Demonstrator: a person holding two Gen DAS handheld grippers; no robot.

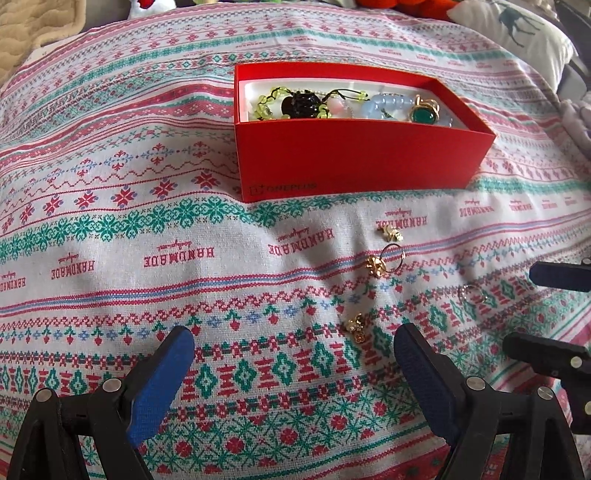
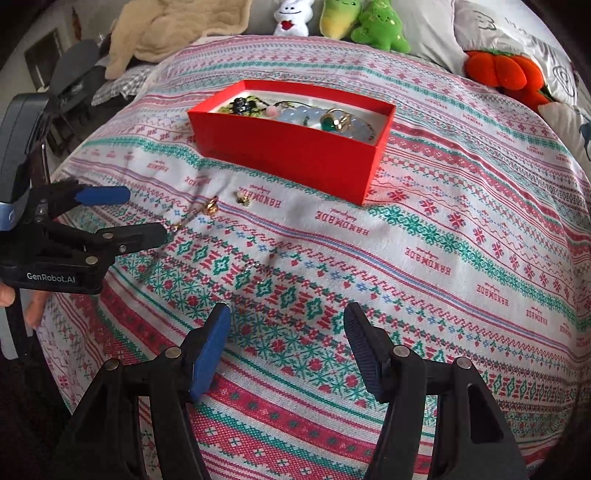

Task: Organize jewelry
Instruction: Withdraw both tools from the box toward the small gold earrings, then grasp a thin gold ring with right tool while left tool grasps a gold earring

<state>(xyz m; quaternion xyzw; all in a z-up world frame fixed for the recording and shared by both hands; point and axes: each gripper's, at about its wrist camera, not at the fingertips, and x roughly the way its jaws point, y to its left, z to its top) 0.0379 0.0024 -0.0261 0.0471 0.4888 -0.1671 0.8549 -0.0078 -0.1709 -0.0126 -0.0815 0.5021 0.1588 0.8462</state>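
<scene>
A red box [image 1: 351,158] [image 2: 291,155] on the patterned cloth holds bead bracelets and a green-stone ring [image 1: 424,112] [image 2: 334,122]. Loose gold pieces lie in front of it: a small stud [image 1: 390,232] [image 2: 243,199], a ring with a flower [image 1: 384,260] [image 2: 210,206], a clustered earring [image 1: 356,326] and a thin silver ring [image 1: 472,295] [image 2: 255,273]. My left gripper [image 1: 293,347] [image 2: 144,214] is open and empty, just short of the clustered earring. My right gripper [image 2: 286,325] [image 1: 532,306] is open and empty, near the silver ring.
The cloth [image 2: 443,258] covers a bed. Plush toys [image 2: 369,22], an orange pumpkin plush [image 2: 506,72] and pillows [image 1: 517,33] line the far edge. A beige blanket [image 2: 173,29] lies at the back left. The bed edge drops off at the left in the right wrist view.
</scene>
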